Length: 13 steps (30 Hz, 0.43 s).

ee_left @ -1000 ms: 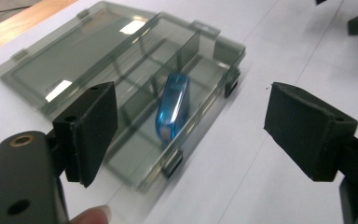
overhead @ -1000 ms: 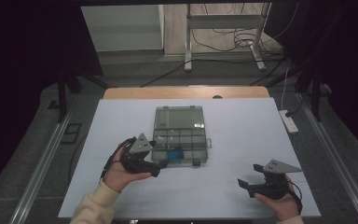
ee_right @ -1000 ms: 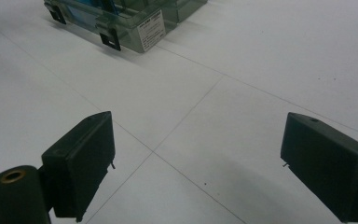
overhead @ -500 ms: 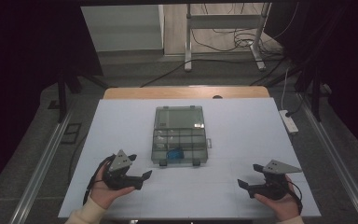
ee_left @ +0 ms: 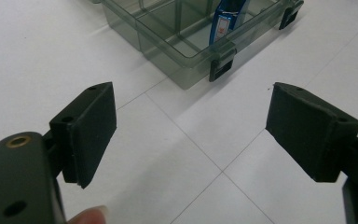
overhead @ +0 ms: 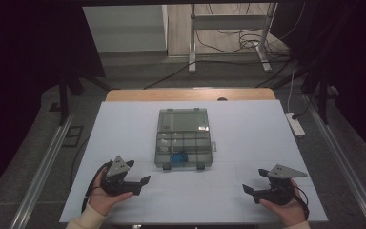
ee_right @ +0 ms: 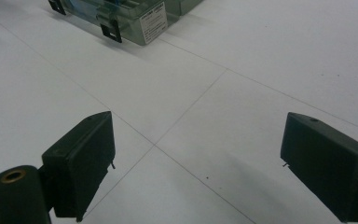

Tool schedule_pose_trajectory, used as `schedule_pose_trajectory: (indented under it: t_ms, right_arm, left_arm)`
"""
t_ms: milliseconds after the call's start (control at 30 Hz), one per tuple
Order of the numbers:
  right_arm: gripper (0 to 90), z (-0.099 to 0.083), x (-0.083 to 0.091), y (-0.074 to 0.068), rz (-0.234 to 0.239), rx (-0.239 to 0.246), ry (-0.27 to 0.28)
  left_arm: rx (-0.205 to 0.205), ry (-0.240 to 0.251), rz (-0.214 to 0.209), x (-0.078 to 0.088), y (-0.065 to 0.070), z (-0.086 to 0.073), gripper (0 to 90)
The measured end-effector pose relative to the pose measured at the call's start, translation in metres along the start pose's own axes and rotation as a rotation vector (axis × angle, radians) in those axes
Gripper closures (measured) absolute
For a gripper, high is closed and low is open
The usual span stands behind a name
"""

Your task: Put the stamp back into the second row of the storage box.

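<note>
Left gripper sits in the person's left hand at the near left of the table, jaws spread wide, nothing between them; the jaws have just been opening a bit further; in the left gripper view the two black pads stand far apart over bare white surface, a fingertip peeking in at the bottom edge; grey three-cornered plate on top of it, cable looping down by the wrist.

Right gripper in the right hand at the near right, jaws also wide and empty; right gripper view shows both pads apart above thin seam lines on the white sheet; grey plate on top of this one too.

Organizer box lies between the two grippers but farther up the table, roughly centre, apart from both; smoky clear plastic, lid open and laid back flat behind the tray; tray split into small compartments; black latches on the near wall; a blue item stands in a near-row compartment, tilted against a divider in the left gripper view; white label on the box side in the right gripper view.

Power strip at the right table edge; wooden strip along the far edge; cables on the floor beyond.
</note>
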State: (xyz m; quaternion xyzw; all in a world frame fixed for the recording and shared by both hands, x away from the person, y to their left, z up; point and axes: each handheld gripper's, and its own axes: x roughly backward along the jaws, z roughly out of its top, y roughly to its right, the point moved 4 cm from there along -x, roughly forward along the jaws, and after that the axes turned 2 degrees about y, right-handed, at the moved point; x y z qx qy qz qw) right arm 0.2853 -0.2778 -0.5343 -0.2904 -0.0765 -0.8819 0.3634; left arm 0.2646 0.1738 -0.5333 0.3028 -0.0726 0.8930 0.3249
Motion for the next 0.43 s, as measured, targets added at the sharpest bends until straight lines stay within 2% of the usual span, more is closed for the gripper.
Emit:
schedule_pose_trajectory:
  t_ms: [433]
  right_arm:
    - [10.0, -0.0001, -0.0009, 0.0017, -0.001, -0.008, -0.003]
  left_arm:
    - [0.001, -0.001, 0.002, 0.0012, -0.0005, -0.0009, 17.0]
